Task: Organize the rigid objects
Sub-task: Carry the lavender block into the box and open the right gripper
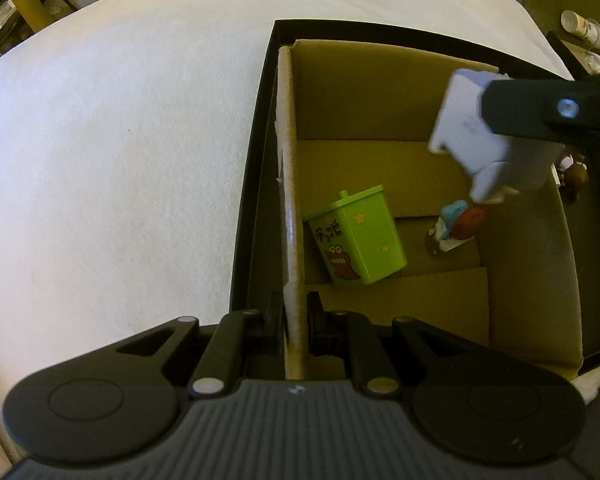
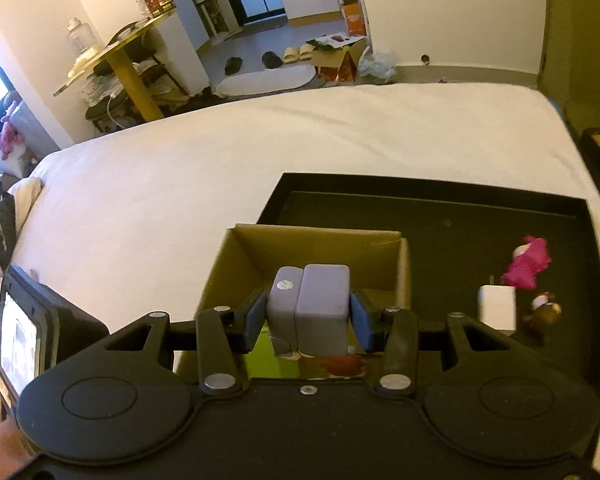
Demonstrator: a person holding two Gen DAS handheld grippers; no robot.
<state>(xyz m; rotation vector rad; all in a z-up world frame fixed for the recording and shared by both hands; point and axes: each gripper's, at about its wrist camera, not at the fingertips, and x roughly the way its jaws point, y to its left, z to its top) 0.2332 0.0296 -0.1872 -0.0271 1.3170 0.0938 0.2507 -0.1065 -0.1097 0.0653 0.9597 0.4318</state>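
Note:
My left gripper (image 1: 296, 320) is shut on the left wall of an open cardboard box (image 1: 288, 184), which stands inside a black tray (image 1: 256, 160). A green toy bin (image 1: 356, 236) lies tilted on the box floor, and a small blue-and-red figurine (image 1: 456, 224) lies beside it. My right gripper (image 2: 310, 312) is shut on a grey-lilac block (image 2: 320, 308) and holds it over the cardboard box (image 2: 312, 244). The left wrist view shows the same block (image 1: 468, 132) hanging above the box's right side under a dark finger (image 1: 540, 108).
The black tray (image 2: 460, 232) sits on a white bed (image 2: 220, 152). On the tray right of the box lie a pink plush toy (image 2: 528, 260), a white charger (image 2: 496, 308) and a brown figurine (image 2: 544, 312). A bedside stand with cups (image 1: 580, 26) is at the far right.

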